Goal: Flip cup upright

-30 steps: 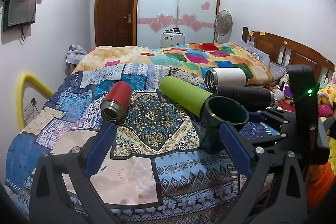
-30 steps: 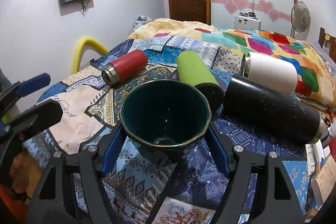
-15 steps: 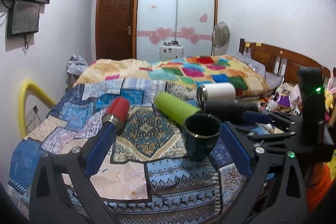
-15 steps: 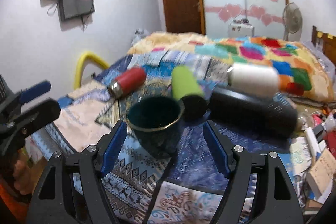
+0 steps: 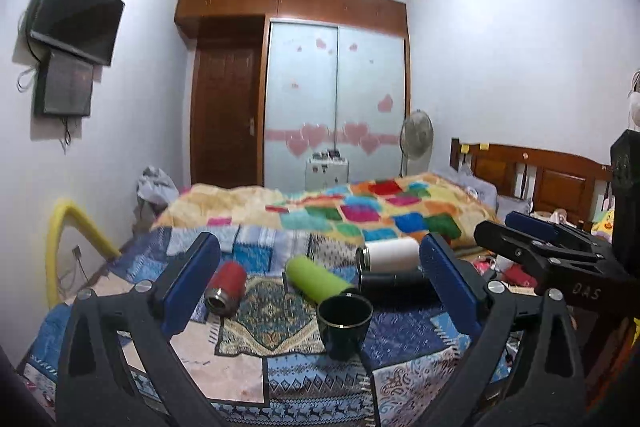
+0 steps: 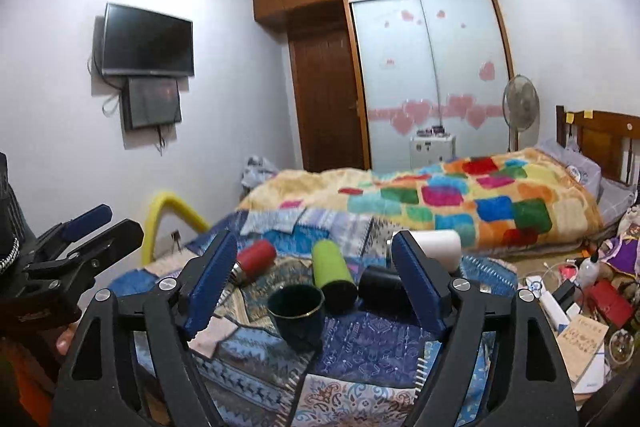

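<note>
A dark green cup (image 5: 345, 323) with a thin gold rim stands upright, mouth up, on the patterned patchwork cloth (image 5: 256, 379). It also shows in the right wrist view (image 6: 297, 314). My left gripper (image 5: 320, 283) is open and empty, well back from the cup. My right gripper (image 6: 312, 277) is open and empty too, pulled back with the cup low between its blue pads. Each gripper shows at the edge of the other's view.
Behind the cup lie a red flask (image 5: 226, 287), a lime green flask (image 5: 316, 278), a white flask (image 5: 390, 254) and a black flask (image 5: 394, 285), all on their sides. A colourful quilt (image 5: 360, 215) covers the bed. A cluttered area sits at right (image 6: 580, 303).
Both grippers have drawn back and up from the cup, which now looks smaller. The right gripper's pads were close around the cup a second ago; now they stand clear of it.
</note>
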